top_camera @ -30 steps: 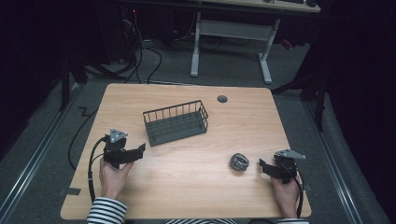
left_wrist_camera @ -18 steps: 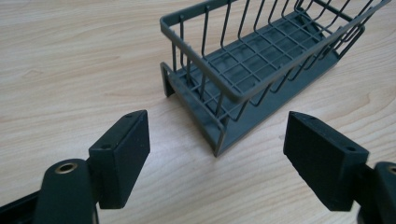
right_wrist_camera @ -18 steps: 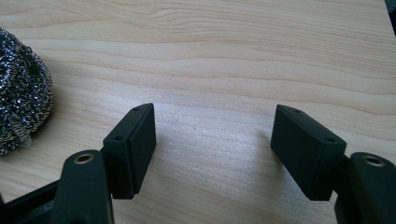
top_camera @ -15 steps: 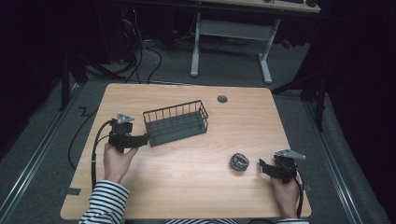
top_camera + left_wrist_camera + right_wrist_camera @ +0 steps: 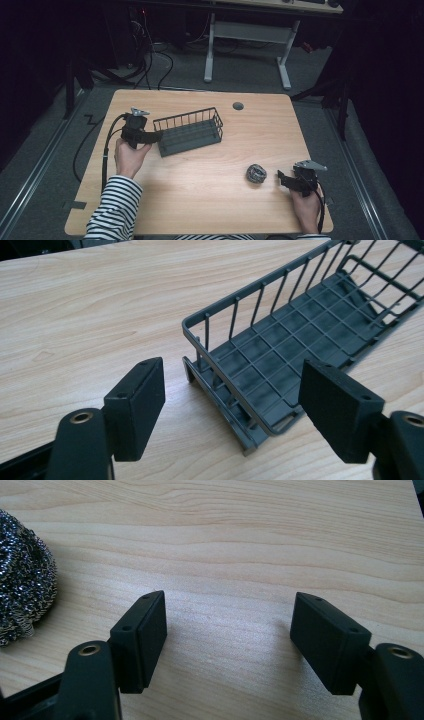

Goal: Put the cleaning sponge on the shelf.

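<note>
My left claw [image 5: 152, 136] sits at the left of the counter, held in my left hand [image 5: 129, 156], its tips pointing right. My forearm in a striped sleeve [image 5: 112, 207] reaches up from the near edge. The jaws stand wide apart and have just been closing a little, with their pads [image 5: 140, 405] pressing on nothing. A black cable [image 5: 106, 155] loops from the claw's back down past my wrist.

My right claw [image 5: 281, 179] rests low at the near right, gripped by my right hand [image 5: 305, 207], tips pointing left. Its jaws also stand wide apart, the pads [image 5: 142, 637] bare. A grey three-cornered plate [image 5: 310, 164] rides on top of it.
</note>
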`<state>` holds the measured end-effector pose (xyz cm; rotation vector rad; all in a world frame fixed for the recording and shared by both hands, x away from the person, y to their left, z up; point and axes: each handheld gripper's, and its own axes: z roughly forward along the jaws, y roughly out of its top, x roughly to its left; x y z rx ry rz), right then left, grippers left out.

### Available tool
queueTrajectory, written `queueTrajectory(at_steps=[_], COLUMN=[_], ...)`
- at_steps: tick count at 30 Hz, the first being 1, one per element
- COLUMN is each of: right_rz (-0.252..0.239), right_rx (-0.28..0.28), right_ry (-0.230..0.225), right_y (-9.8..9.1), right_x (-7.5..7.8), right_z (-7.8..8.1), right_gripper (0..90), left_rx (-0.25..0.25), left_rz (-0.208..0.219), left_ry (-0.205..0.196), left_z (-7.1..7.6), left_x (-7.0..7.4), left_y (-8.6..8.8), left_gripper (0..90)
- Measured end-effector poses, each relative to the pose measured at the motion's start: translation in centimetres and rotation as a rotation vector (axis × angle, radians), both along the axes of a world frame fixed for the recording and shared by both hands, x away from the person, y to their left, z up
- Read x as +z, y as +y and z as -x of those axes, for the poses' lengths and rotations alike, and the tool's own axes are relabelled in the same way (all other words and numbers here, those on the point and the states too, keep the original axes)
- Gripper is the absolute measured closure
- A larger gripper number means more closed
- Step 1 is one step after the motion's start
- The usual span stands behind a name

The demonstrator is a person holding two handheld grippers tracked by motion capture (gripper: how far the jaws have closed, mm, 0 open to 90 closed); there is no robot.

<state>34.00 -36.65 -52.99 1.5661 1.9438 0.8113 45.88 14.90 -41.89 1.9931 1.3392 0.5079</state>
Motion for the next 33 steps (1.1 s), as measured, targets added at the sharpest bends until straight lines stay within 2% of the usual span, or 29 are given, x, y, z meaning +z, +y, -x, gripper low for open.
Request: queueTrajectory(at_steps=[2, 5, 9, 21, 33], right_rz=[0.000, 0.000, 0.000, 0.000, -0.001], right_rx=[0.001, 0.000, 0.001, 0.002, 0.001], right_ry=[0.000, 0.000, 0.000, 0.000, 0.001], right_y=[0.0, 0.0, 0.0, 0.0, 0.0], right_x=[0.0, 0.0, 0.0, 0.0, 0.0], right_z=[0.0, 0.0, 0.0, 0.0, 0.0], right_gripper=[31.3, 31.2, 31.2, 31.2, 31.1], left_rx=[0.001, 0.014, 0.021, 0.011, -0.007], left_rz=[0.006, -0.020, -0.033, -0.052, -0.072], left_ry=[0.002, 0.029, 0.040, 0.105, 0.108], left_z=[-0.2, -1.1, -1.8, -2.8, -2.7], left_x=[-0.1, -0.5, -0.8, -2.1, -2.5], left_y=[0.0, -0.2, -0.5, -1.2, -1.5], left_gripper=[28.1, 30.3, 34.5, 49.1, 62.4])
